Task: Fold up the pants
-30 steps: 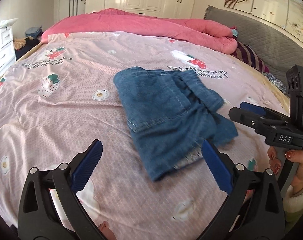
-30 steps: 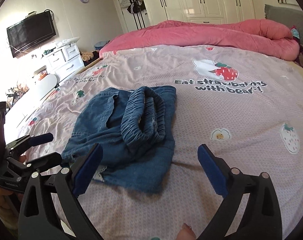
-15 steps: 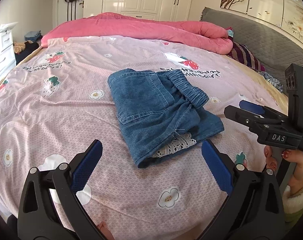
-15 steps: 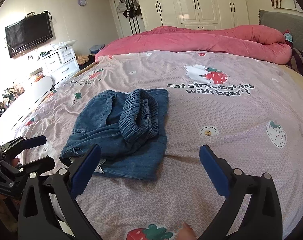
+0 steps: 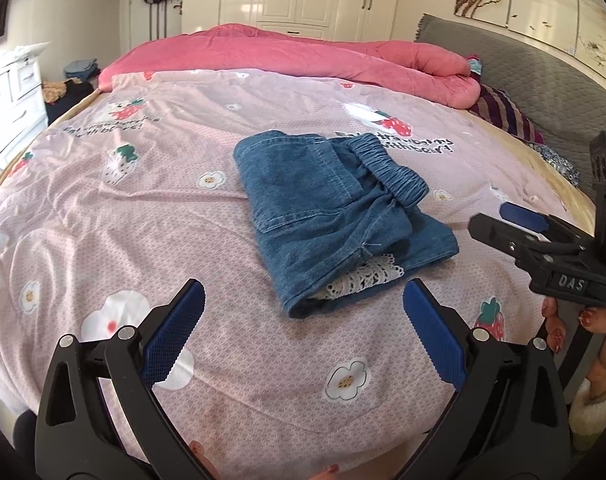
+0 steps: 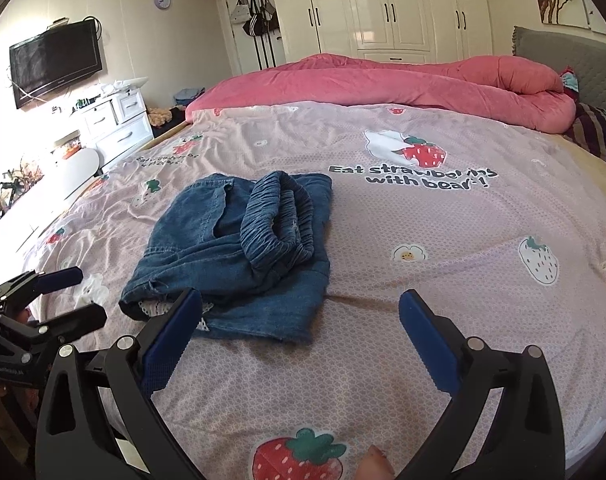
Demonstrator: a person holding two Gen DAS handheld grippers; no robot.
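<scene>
Folded blue denim pants (image 5: 335,216) lie in a compact stack on the pink strawberry-print bedsheet (image 5: 123,208), elastic waistband on top and white lace trim poking out at the near edge. They also show in the right wrist view (image 6: 239,252). My left gripper (image 5: 303,312) is open and empty, held back from the pants' near edge. My right gripper (image 6: 299,324) is open and empty, just short of the pants' near right corner. The right gripper's body shows at the right of the left wrist view (image 5: 543,240); the left gripper shows at the left of the right wrist view (image 6: 43,300).
A rolled pink duvet (image 5: 323,56) lies along the far side of the bed. A grey headboard (image 5: 543,80) and striped pillow (image 5: 507,116) are at right. White drawers (image 6: 115,120) and a wall TV (image 6: 55,60) stand left of the bed.
Both grippers have pulled back from the pants toward the near bed edge. The pants lie still, in a tidier stack than one second ago.
</scene>
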